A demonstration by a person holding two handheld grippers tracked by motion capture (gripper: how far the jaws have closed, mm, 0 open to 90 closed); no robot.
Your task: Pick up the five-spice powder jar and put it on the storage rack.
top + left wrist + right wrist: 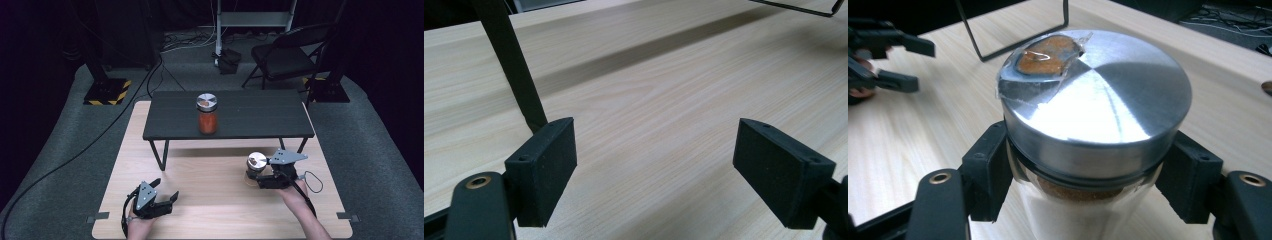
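Note:
A glass jar [256, 166] with a silver lid [1098, 100] sits between the jaws of my right gripper [255, 177], over the wooden board at the right. The jaws press on its neck just below the lid, where brown powder shows; a taped brown patch marks the lid. I cannot tell whether the jar touches the board. A second jar [207, 114], filled with orange-red powder, stands upright on the low black table [250, 115]. My left gripper [165, 189] hovers open over the board's near left, with nothing between its pads [544, 170].
The wooden board [210, 200] lies on grey carpet under the black table. A thin table leg [514, 65] rises just past the left gripper. A folding chair [285, 55], stands and cables sit farther back. The left gripper [923, 67] shows far off in the right gripper view.

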